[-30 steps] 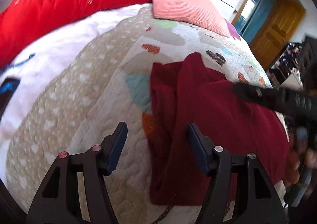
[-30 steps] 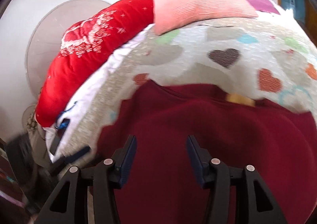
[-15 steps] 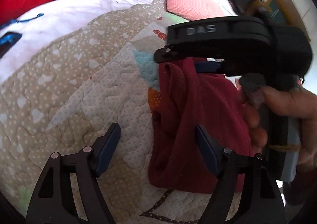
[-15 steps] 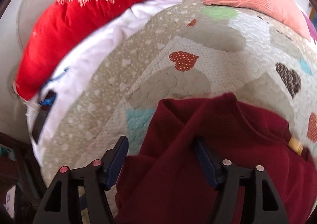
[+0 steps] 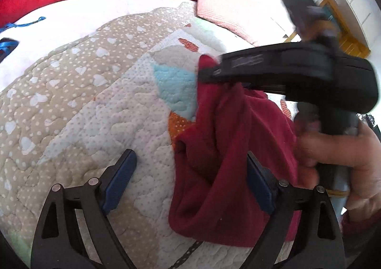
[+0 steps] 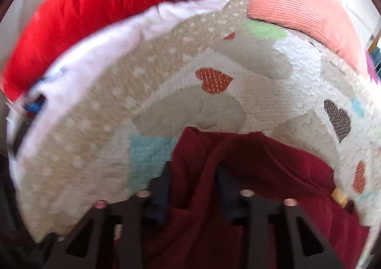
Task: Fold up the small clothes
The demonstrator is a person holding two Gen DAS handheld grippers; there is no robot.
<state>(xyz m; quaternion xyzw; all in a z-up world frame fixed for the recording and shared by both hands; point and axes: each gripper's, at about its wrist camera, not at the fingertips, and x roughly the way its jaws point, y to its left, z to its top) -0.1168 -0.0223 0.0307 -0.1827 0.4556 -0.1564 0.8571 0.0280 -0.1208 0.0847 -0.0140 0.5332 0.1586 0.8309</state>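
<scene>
In the left wrist view, the left hand-held gripper [image 5: 189, 178] is spread wide and grips nothing. Its left blue pad hangs over the beige quilted bedspread with coloured hearts [image 5: 83, 112], and its right pad sits against the bunched edge of the dark red knit garment [image 5: 228, 161], which lies crumpled on the bed just ahead and to the right. Above that, the right hand-held gripper [image 5: 207, 71] reaches in from the right — a fold of the red cloth rises to its tip, and the person's hand [image 5: 338, 157] wraps its handle.

In the right wrist view, blurred, the right hand-held gripper [image 6: 193, 173] has its fingers drawn partway in, with a ridge of the dark red knit garment [image 6: 250, 169] standing between them — whether they actually pinch it I cannot tell. Beyond lie a bright red padded quilt [image 6: 107, 7] and a pink ribbed pillow [image 6: 297, 4].
</scene>
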